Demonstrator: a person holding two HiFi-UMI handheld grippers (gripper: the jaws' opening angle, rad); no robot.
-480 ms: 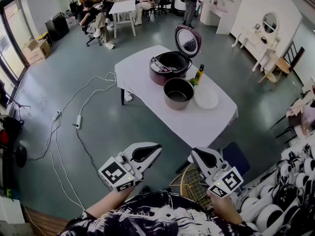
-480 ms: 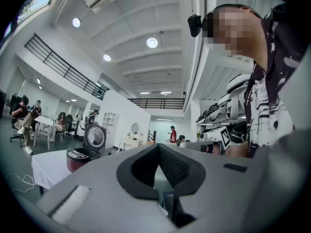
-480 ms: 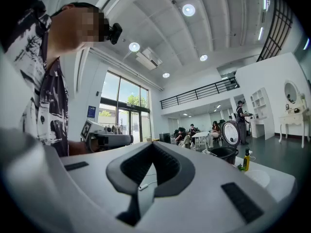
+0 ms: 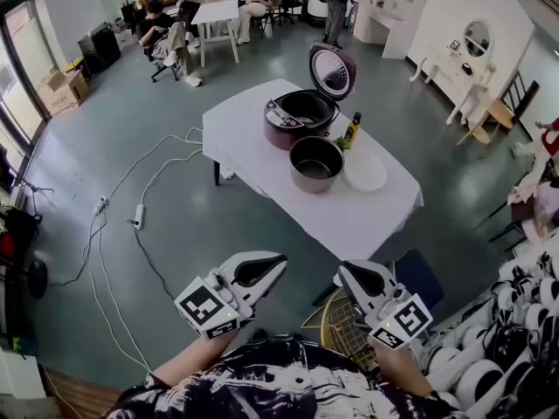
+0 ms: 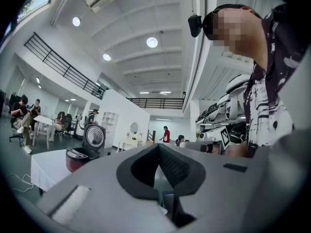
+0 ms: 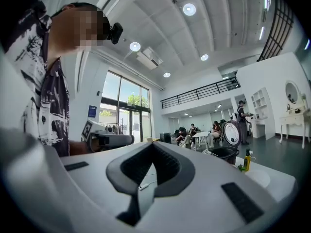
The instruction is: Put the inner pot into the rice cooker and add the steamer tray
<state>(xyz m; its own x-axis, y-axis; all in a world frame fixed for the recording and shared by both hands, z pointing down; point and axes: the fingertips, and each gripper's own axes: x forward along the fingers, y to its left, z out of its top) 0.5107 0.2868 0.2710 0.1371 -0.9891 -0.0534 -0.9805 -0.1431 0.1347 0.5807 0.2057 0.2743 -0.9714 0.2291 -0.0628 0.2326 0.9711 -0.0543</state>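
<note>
White table (image 4: 371, 209), rice cooker (image 4: 295, 119) lid up, inner pot (image 4: 316, 166) beside — bare inside

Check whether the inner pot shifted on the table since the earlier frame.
No. The inner pot sits where it was, still just in front of the rice cooker, with the white tray beside it.

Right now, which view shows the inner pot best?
The head view: the inner pot stands whole on the white table, its inside in view, beside the rice cooker. The right gripper view shows only a small dark shape there; the left gripper view shows the cooker but not the pot.
</note>
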